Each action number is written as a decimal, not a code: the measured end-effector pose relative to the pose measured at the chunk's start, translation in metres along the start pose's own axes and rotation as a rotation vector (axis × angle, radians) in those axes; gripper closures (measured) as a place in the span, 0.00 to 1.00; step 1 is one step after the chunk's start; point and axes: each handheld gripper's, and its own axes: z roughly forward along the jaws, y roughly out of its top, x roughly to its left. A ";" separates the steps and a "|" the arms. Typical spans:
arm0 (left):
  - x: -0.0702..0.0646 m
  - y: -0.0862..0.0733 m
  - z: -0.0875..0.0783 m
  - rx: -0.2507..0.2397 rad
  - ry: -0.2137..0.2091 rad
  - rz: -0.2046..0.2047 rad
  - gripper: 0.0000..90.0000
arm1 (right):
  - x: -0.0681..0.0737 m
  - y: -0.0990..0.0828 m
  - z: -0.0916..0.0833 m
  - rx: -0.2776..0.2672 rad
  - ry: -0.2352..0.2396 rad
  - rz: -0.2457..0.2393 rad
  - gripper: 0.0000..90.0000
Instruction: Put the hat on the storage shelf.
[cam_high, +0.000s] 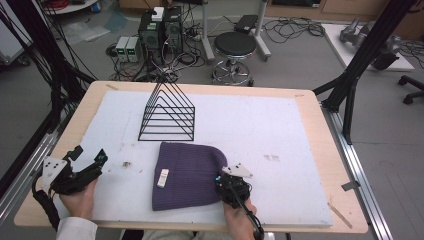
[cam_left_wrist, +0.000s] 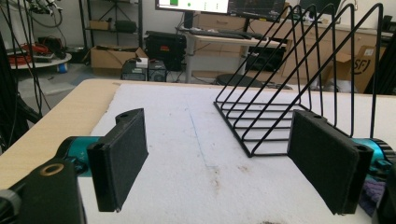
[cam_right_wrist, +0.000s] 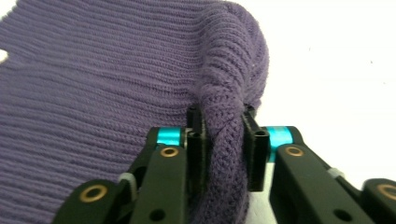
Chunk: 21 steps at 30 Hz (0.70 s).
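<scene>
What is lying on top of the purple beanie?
A small white tag lies on the purple beanie. At its right edge the right hand-held gripper pinches a ridge of knit. Anything under the beanie is covered.

the right gripper (cam_right_wrist: 223, 140) jaws pinch a raised fold of purple beanie (cam_right_wrist: 93, 93), apparently its edge.

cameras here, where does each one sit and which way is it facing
High view: above the person's table edge, facing forward and down; both hands, left gripper, right gripper.
Left gripper view: rides that gripper, along its open jaws toward the wire rack.
Right gripper view: rides that gripper, its jaws pinching a fold of the purple beanie.
Shared: the white mat.
</scene>
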 end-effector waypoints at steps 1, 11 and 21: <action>0.000 0.000 0.000 0.000 0.000 0.000 0.22 | -0.001 0.000 0.000 -0.003 0.006 0.001 0.86; 0.000 0.000 0.000 0.001 -0.003 0.002 0.22 | -0.009 0.003 -0.004 -0.022 0.067 0.049 0.88; 0.000 0.000 0.001 0.004 -0.010 0.002 0.22 | -0.009 0.007 -0.012 -0.087 0.085 0.030 0.88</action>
